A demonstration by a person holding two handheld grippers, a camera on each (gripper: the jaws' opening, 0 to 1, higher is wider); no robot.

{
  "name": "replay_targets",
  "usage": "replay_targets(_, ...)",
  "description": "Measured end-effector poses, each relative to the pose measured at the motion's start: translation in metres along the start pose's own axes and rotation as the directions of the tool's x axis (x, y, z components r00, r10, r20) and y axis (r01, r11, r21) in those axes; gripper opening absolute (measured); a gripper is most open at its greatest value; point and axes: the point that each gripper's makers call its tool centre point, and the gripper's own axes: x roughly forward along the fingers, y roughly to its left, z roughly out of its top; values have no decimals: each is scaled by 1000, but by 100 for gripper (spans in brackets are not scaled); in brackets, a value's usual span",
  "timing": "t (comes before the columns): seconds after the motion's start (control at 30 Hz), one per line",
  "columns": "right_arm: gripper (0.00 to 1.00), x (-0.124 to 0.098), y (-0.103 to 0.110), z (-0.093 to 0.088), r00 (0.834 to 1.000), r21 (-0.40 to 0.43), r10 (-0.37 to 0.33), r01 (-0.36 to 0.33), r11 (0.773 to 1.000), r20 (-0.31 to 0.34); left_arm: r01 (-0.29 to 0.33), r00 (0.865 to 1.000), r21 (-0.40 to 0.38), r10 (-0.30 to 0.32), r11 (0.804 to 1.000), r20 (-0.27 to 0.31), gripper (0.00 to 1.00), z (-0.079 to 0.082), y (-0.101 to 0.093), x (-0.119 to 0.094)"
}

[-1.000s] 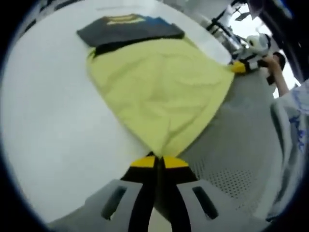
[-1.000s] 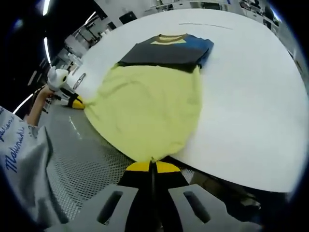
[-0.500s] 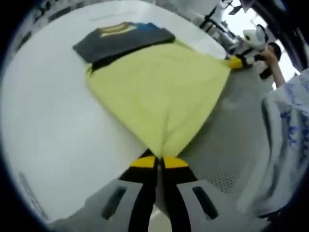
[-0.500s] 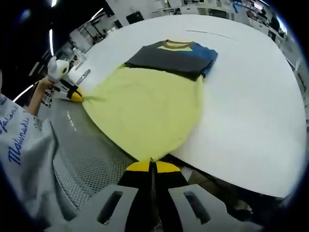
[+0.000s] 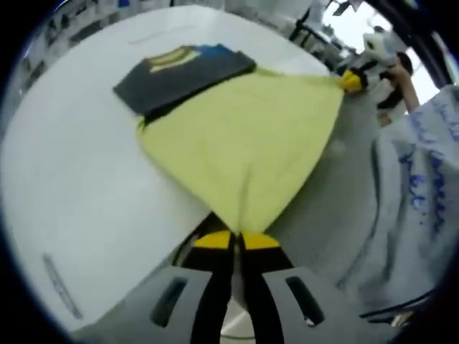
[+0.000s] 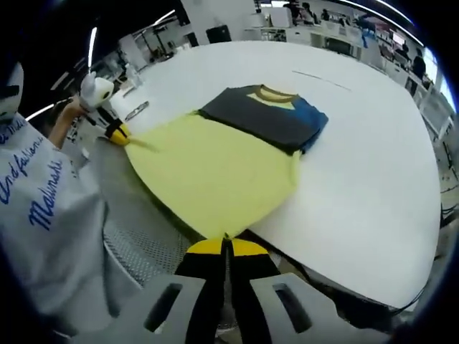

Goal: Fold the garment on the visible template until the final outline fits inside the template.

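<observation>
A T-shirt with a yellow body (image 5: 244,136) (image 6: 215,175) and a dark grey and blue top part (image 5: 183,72) (image 6: 265,118) lies on the white table (image 5: 79,186) (image 6: 366,186). Its yellow hem is pulled taut off the table's edge. My left gripper (image 5: 237,240) is shut on one hem corner. My right gripper (image 6: 226,244) is shut on the other hem corner. In the left gripper view the other gripper (image 5: 351,81) shows at the far corner of the hem. In the right gripper view the other gripper (image 6: 118,134) holds the corner at the left.
A grey perforated mat (image 5: 337,201) (image 6: 136,244) lies below the table's edge. The person's white printed sleeve (image 5: 423,186) (image 6: 43,215) fills one side of each view. Desks and lights stand in the far background (image 6: 301,14).
Both cameras have risen and pulled back a little. The yellow cloth has gone from wrinkled to stretched flat between the grippers. Both grips hold.
</observation>
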Motion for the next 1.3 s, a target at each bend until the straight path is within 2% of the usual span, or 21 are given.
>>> replay_targets(0.17, 1, -12, 6, 6, 1000, -41, -2, 3, 999, 20, -25, 999, 30, 24, 999, 28, 0, 5, -5, -17)
replay_targets(0.23, 1, -17, 9, 5, 1000, -60, 7, -6, 998, 19, 16, 998, 56, -20, 998, 61, 0, 9, -12, -25)
replay_targets(0.27, 1, -20, 10, 6, 1000, -67, 6, -5, 998, 18, 32, 996, 44, -36, 999, 87, 0, 12, -15, -28)
replay_targets(0.5, 1, -39, 20, 16, 999, -121, 7, -1, 993, 50, -8, 996, 66, 2, 998, 87, 0, 8, -14, -43)
replay_targets(0.63, 1, -47, 22, 14, 1000, -149, -9, 13, 989, 28, 40, 994, 107, -51, 993, 101, 0, 9, -28, -52)
replay_targets(0.87, 1, -62, 34, 16, 1000, -207, -8, 14, 978, 28, 28, 992, 139, -45, 990, 120, 0, 13, -38, -68)
replay_targets(1.03, 1, -68, 43, 17, 999, -241, 2, 6, 971, 34, 22, 994, 172, -40, 985, 105, 0, 8, -48, -74)
replay_targets(1.3, 1, -75, 52, 13, 999, -250, 7, 1, 968, 32, 33, 992, 175, -54, 984, 113, 0, 4, -59, -77)
